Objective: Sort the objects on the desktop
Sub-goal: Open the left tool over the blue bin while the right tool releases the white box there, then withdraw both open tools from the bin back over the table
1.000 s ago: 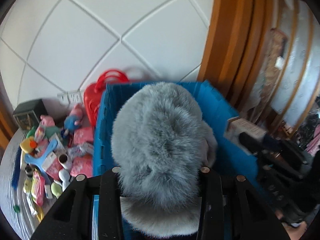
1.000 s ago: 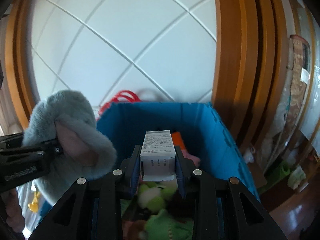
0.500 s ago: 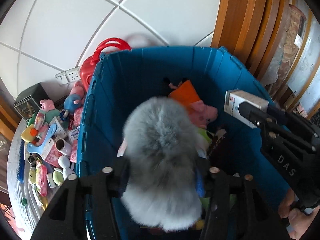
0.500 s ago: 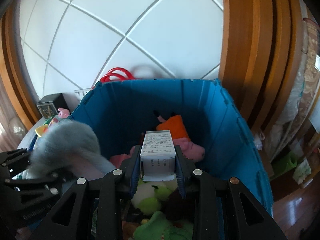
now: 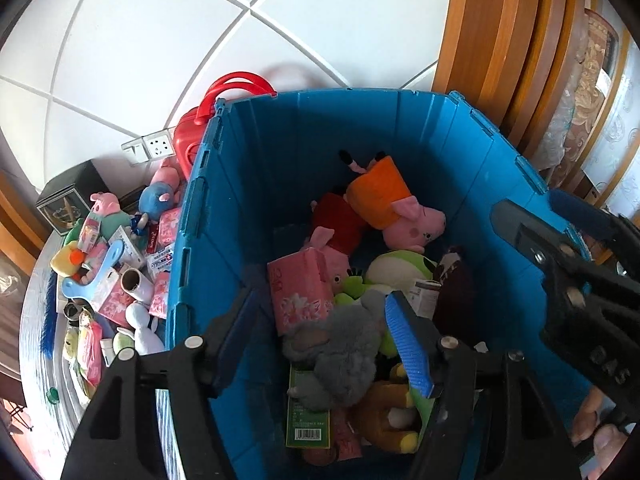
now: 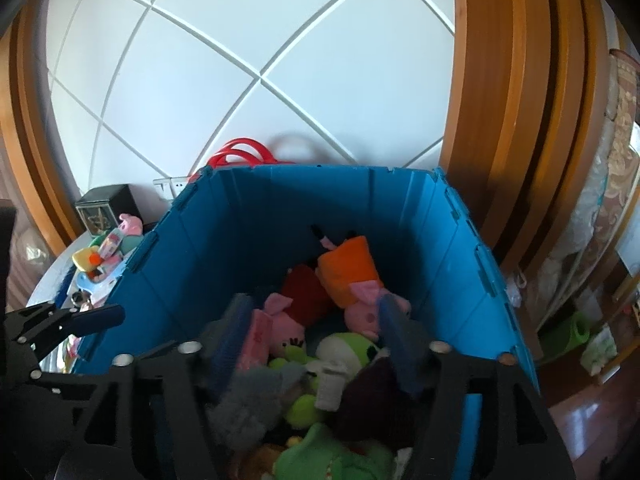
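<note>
Both grippers hang over the open blue bin (image 5: 200,216), which holds several plush toys. My left gripper (image 5: 324,332) has its jaws opening; the grey furry plush (image 5: 336,360) lies loose in the bin below them, clear of the pads. My right gripper (image 6: 314,332) has its jaws opening too, with nothing pressed between them. The small white box (image 6: 330,384) lies on the toys just beneath it, and shows as the white box (image 5: 426,296) in the left wrist view. The right gripper (image 5: 560,264) reaches in from the right there.
Left of the bin, a round table (image 5: 36,344) is crowded with several small toys, packets and a blue brush (image 5: 96,276). A red basket (image 5: 192,140) and a socket strip (image 5: 154,146) stand behind. A wooden door frame (image 6: 500,120) rises on the right.
Both grippers went from shut to open. The grey plush dropped out of the left one into the bin, and the white box fell from the right one onto the toys.
</note>
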`<action>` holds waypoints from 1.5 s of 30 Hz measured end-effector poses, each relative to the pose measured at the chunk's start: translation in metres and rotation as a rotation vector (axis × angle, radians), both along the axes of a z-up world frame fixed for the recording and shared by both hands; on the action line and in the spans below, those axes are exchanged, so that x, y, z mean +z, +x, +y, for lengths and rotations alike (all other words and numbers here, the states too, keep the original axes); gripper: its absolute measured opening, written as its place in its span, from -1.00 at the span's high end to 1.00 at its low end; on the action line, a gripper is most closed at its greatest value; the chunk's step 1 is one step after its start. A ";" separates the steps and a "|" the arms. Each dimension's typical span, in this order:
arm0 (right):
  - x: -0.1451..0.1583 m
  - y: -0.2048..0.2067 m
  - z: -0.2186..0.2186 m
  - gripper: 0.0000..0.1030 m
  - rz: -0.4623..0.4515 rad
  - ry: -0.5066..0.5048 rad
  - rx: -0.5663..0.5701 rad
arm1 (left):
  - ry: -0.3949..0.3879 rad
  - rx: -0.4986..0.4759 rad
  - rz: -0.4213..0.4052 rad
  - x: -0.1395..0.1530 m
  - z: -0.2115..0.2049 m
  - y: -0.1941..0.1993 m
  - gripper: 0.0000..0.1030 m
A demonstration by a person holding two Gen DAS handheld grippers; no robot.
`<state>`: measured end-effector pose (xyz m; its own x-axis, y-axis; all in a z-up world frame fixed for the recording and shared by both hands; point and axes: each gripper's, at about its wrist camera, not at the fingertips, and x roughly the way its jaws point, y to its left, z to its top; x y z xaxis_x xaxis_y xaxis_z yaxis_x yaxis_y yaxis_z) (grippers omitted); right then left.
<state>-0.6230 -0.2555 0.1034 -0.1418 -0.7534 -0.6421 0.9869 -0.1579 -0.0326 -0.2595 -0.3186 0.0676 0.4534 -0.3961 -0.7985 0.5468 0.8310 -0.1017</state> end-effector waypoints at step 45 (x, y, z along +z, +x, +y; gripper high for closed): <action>0.000 0.200 0.099 -0.99 0.048 -0.102 0.001 | -0.212 0.237 -0.369 0.014 0.311 -0.090 -0.46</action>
